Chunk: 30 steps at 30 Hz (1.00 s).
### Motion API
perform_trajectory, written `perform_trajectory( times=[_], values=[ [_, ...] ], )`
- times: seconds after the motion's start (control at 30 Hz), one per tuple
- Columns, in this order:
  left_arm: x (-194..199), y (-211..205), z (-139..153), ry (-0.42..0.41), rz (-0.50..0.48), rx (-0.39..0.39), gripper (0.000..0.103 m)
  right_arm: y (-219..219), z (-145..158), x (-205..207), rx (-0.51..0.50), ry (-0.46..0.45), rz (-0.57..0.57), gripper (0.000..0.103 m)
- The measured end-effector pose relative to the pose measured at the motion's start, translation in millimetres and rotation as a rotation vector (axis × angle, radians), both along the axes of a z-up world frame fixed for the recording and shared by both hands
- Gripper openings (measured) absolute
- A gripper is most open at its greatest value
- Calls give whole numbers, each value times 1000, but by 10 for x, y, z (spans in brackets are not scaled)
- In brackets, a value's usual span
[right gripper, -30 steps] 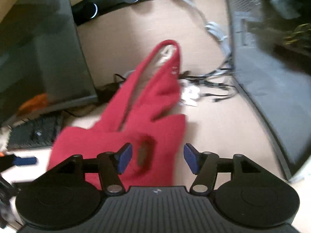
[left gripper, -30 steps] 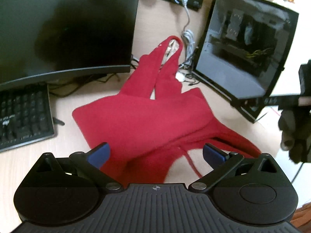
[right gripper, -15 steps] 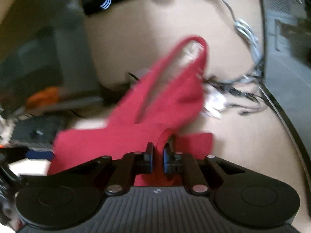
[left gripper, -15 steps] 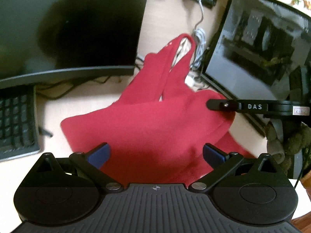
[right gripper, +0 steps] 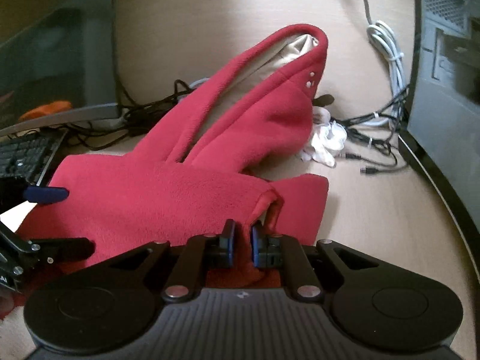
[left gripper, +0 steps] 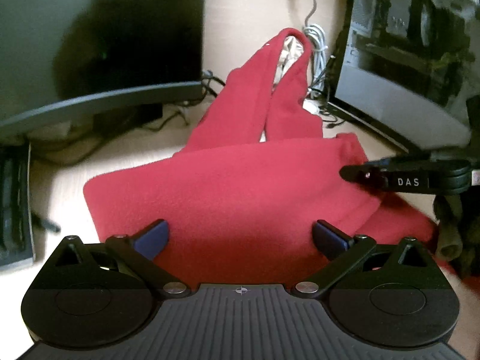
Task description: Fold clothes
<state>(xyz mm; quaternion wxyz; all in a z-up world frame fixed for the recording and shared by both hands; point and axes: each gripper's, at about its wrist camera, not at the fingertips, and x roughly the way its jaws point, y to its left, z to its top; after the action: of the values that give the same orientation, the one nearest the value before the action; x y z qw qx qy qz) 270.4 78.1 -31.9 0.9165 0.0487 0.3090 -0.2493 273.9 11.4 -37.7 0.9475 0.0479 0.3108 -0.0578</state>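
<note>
Two grippers work one red fleece hooded garment on the beige wooden desk: right gripper clenched on a fabric fold, left gripper spread wide above it.

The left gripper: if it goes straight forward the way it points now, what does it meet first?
Most likely the red garment. The left gripper is open, and the folded fleece fills the gap between its fingers. Beyond it lie the hood and cables, but depth is hard to judge here.
</note>
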Motion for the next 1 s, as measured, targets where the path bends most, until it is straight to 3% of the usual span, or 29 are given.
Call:
perform_trajectory(
  times=[0.27, 0.43, 0.5, 0.53, 0.57, 0.73, 0.83, 1.0],
  values=[
    [593, -275, -28, -34, 21, 4, 103, -366, -47, 590, -54, -6, 16, 11],
    [802, -340, -25, -41, 34, 14, 103, -460, 21, 653, -15, 5, 24, 14],
    [695, -275, 40, -42, 26, 25, 103, -435, 182, 436, -13, -17, -1, 39],
    [631, -237, 78, -42, 21, 31, 103, -417, 274, 306, -15, -32, -16, 70],
    [567, -198, 117, -43, 17, 38, 103, -396, 369, 150, -20, -54, -21, 77],
    [-164, 259, 391, 11, -22, 29, 103, -135, 613, -781, -151, -36, 8, 83],
    [-694, 537, 511, 22, -67, 45, 103, -32, 580, -1299, -225, 36, -8, 86],
    [-1394, 835, 488, 113, -77, 64, 103, 144, 408, -2038, -236, 157, -65, 89]
  ],
)
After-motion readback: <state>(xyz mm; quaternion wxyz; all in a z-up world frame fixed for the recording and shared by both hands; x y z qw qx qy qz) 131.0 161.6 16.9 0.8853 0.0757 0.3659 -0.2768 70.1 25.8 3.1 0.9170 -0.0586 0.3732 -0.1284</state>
